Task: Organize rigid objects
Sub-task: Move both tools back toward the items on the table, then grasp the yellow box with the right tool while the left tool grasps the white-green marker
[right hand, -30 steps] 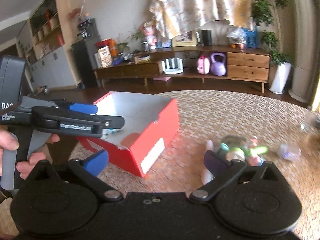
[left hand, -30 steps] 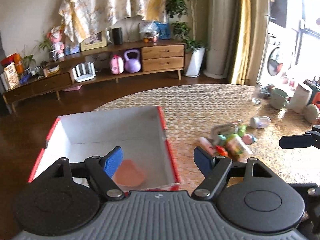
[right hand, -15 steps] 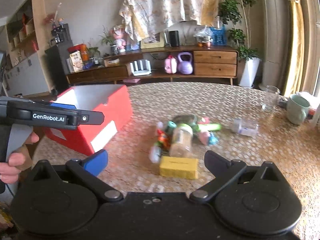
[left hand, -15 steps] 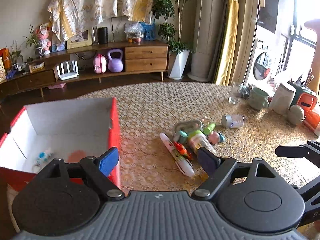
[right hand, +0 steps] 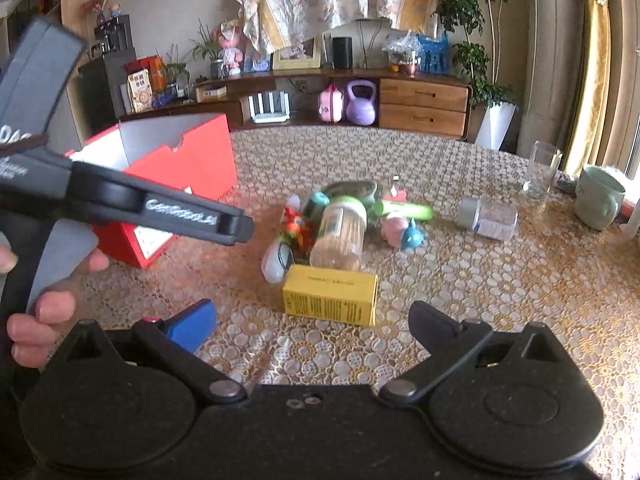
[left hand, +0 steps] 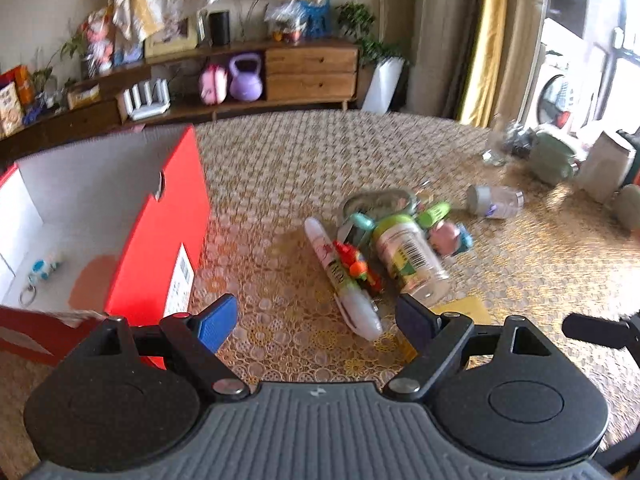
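Observation:
A heap of small things lies mid-table: a white tube (left hand: 340, 280), a clear jar with a green lid (left hand: 408, 256), a red toy (left hand: 356, 266), a pink and blue toy (left hand: 448, 236) and a yellow box (right hand: 330, 294). The red cardboard box (left hand: 160, 240) stands open at the left with a keyring (left hand: 40, 272) inside. My left gripper (left hand: 316, 322) hovers open just in front of the tube, nothing between its fingers. My right gripper (right hand: 312, 322) is open too, close before the yellow box. The left gripper's body (right hand: 140, 204) shows at the left of the right wrist view.
A small clear bottle (right hand: 486, 218) lies right of the heap. A drinking glass (right hand: 540, 172) and a green mug (right hand: 598, 198) stand at the table's far right edge. A hand (right hand: 36, 308) grips the left tool. Beyond the table runs a low wooden sideboard (right hand: 400, 100).
Both grippers have swung from the red box toward the heap and sunk lower. The heap now looks larger and nearer in both views. The left jaws widened slightly early on.

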`<state>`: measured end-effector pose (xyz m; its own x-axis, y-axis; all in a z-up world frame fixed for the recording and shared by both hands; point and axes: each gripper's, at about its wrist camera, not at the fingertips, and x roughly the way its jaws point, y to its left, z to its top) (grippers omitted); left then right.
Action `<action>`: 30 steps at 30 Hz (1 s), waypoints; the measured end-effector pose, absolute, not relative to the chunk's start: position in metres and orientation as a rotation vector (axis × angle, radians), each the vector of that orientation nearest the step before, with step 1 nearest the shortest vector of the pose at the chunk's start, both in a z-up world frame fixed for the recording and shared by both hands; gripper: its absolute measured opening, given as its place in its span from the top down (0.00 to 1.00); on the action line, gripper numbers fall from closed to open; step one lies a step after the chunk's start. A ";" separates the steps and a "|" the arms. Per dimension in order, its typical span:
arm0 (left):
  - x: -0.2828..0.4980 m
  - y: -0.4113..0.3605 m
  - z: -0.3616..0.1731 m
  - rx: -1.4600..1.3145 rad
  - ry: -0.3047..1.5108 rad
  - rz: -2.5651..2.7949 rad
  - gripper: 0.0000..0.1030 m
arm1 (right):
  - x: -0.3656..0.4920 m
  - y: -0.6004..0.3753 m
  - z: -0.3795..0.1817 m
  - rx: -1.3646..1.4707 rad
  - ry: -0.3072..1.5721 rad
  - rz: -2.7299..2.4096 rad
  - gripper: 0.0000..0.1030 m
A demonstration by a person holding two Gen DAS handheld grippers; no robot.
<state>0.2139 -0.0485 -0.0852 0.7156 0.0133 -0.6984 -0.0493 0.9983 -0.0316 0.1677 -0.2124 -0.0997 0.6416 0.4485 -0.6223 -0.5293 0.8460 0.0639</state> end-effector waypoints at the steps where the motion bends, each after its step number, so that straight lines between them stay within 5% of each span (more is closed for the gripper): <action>1: 0.218 -0.048 -0.090 -0.057 0.786 0.040 0.17 | 0.170 -0.211 -0.103 -0.130 0.679 0.555 0.01; 30: 0.275 -0.063 -0.141 -0.073 0.870 0.101 0.19 | 0.218 -0.183 -0.136 -0.132 0.754 0.462 0.22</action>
